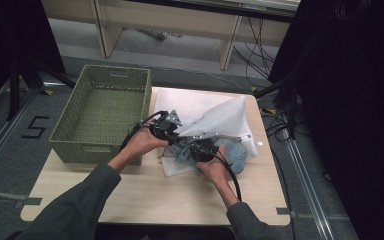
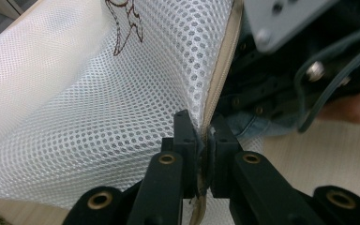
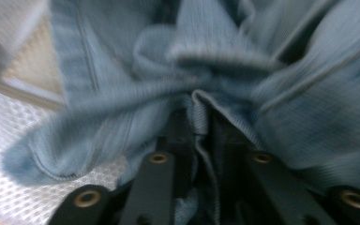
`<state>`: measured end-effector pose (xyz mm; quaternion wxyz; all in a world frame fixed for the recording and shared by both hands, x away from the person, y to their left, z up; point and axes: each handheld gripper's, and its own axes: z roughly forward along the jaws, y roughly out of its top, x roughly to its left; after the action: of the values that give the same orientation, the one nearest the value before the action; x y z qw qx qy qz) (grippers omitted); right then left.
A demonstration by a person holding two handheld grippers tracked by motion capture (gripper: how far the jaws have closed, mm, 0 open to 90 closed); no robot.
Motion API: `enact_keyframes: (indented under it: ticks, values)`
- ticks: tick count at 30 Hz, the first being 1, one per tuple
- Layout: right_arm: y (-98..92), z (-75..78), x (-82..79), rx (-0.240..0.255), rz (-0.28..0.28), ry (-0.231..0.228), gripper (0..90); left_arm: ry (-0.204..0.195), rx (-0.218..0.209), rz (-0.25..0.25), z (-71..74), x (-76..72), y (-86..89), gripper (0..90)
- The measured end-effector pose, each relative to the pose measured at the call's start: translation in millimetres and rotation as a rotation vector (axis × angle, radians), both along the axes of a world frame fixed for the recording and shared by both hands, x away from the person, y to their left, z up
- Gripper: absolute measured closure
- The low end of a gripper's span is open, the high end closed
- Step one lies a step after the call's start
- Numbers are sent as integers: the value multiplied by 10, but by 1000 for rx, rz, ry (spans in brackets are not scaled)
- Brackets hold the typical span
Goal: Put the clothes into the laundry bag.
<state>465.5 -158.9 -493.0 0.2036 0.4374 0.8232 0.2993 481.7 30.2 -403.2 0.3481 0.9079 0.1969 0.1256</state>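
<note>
Mostly blurred, right tongs (image 3: 200, 124) pinch denim garment (image 3: 262, 84); left tongs (image 2: 201, 136) clamp mesh bag (image 2: 98, 108) edge.

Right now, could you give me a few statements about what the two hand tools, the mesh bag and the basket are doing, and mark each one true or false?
1. The left gripper has its fingers pinched on the zipper edge of the white mesh bag. True.
2. The right gripper holds a red towel. False: it grips a blue denim garment.
3. The green basket is piled with clothes. False: no clothes are in it.
4. The basket stands to the left of the bag in the high view. True.
5. The bag lies on the floor. False: it lies on the wooden table.
</note>
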Motion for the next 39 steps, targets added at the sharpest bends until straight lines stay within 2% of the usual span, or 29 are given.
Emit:
enact_keyframes:
  ticks: [1, 2, 3, 5, 8, 9, 10, 11, 13, 14, 15, 16, 18, 19, 20, 23, 25, 26, 27, 28, 29, 30, 31, 32, 33, 36, 37, 38, 39]
  values:
    - [0, 27, -2, 31, 1, 23, 671, 5, -29, 18, -16, -11, -3, 839]
    - [0, 27, -2, 31, 1, 23, 671, 8, -39, 25, -25, -15, -3, 839]
    - [6, 63, -16, 66, -8, 54, 628, 2, -30, 20, -26, -8, 4, 839]
    - [-4, 121, -90, 132, 23, 41, 494, 0, -26, 23, -19, -3, 15, 835]
    - [-32, 223, -208, 107, 73, 70, 441, -2, -33, 26, -15, -4, 27, 833]
    - [-37, 224, -237, 132, 79, 22, 423, 1, -36, 35, -14, -2, 36, 833]
    - [-83, 302, -301, 121, 101, 22, 390, -1, -36, 33, -13, 4, 43, 832]
    - [-163, 437, -415, 148, 130, 49, 373, -12, -27, 27, -7, 20, 59, 831]
    - [-191, 448, -447, 157, 141, 19, 370, -8, -34, 34, -14, 17, 57, 831]
    - [-260, 515, -521, 145, 159, 43, 365, 2, -34, 39, -18, 13, 57, 830]
    - [-315, 502, -632, 179, 156, 24, 355, 2, -36, 41, -19, 13, 54, 829]
    - [-348, 522, -680, 150, 169, 58, 353, 0, -27, 34, -14, 14, 55, 828]
    - [-369, 481, -723, 139, 186, 40, 351, 6, -30, 41, -17, 8, 48, 828]
    - [-379, 392, -814, 113, 202, 68, 345, -6, -25, 32, -17, 14, 46, 826]
    - [-379, 328, -835, 73, 218, 56, 344, 0, -37, 42, -25, 8, 35, 826]
    - [-329, 182, -871, 46, 222, 104, 337, 4, -32, 39, -27, 8, 25, 825]
    - [-322, 123, -846, 16, 240, 98, 337, 1, -26, 34, -29, 10, 19, 825]
    - [-302, 88, -838, -9, 244, 131, 338, 5, -27, 36, -30, 9, 16, 825]
    - [-276, 27, -820, -12, 240, 135, 350, 3, -31, 35, -37, 10, 13, 825]
    - [-223, -82, -746, -35, 230, 100, 464, 7, -29, 33, -42, 9, 3, 826]
    - [-223, -82, -746, -35, 230, 100, 464, 7, -29, 33, -42, 9, 3, 827]
    - [-194, -73, -673, -32, 224, 84, 692, 2, -6, 14, -35, 8, -1, 828]
    - [-194, -73, -673, -32, 224, 84, 692, 2, -6, 14, -35, 8, -1, 830]
    - [-159, -61, -633, -56, 206, 75, 757, 9, -27, 32, -43, -9, -24, 830]
    - [-117, -23, -521, -36, 172, 67, 812, 5, -12, 11, -33, -8, -22, 833]
    - [-103, 79, -405, -24, 149, 17, 822, 2, -24, 15, -19, -34, -38, 834]
    - [-94, 213, -277, 16, 109, -61, 829, 0, -20, 6, -2, -34, -33, 834]
    - [-94, 213, -277, 16, 109, -61, 829, 0, -20, 6, -2, -34, -33, 835]
    - [-100, 316, -134, 77, 66, -67, 832, -4, -8, -1, 6, -21, -29, 834]
